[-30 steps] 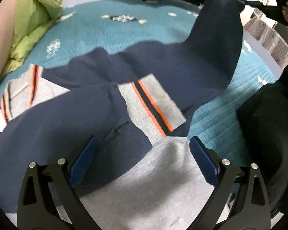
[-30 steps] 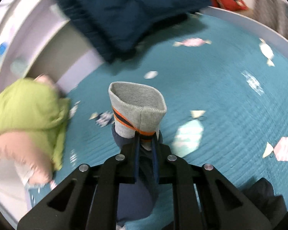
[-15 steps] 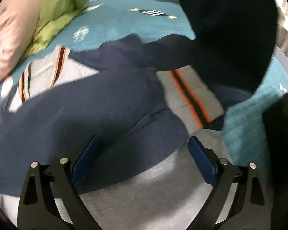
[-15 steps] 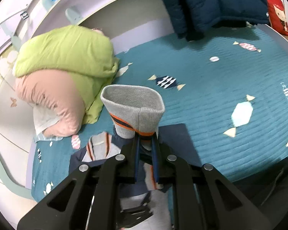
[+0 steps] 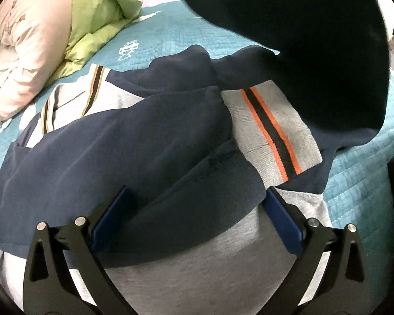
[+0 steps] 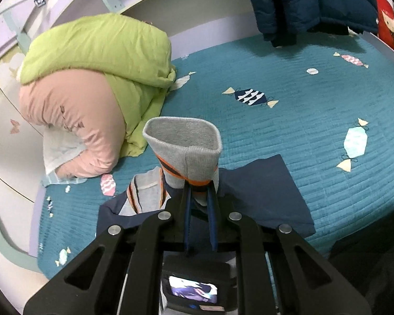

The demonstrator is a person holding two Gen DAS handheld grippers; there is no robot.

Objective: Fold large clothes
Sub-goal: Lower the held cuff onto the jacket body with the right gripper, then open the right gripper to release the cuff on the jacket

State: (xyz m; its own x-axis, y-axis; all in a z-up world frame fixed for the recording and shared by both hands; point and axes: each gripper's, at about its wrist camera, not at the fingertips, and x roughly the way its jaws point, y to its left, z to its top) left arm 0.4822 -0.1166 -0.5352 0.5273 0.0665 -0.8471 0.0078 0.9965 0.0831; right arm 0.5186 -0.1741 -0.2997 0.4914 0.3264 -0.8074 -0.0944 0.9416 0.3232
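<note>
- Sweatshirt (image 5: 134, 141), navy and grey, lies spread near the bed's (image 5: 359, 183) front edge.
- Left wrist view: left gripper (image 5: 197, 220) has just been opening; jaws wide, straddling a navy fold, gripping nothing.
- Right wrist view: right gripper (image 6: 199, 202) clamped nearly closed on the grey cuff (image 6: 183, 147), sleeve raised.
- Judgement: lay the sleeve flat across the body; release only once wrinkle-free.

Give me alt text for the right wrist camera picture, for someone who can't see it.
The right gripper is shut on the grey ribbed cuff, orange and navy striped, of a navy sweatshirt sleeve, holding it above the sweatshirt spread on a teal quilted bedspread. A rolled green and pink duvet lies behind on the left.
</note>
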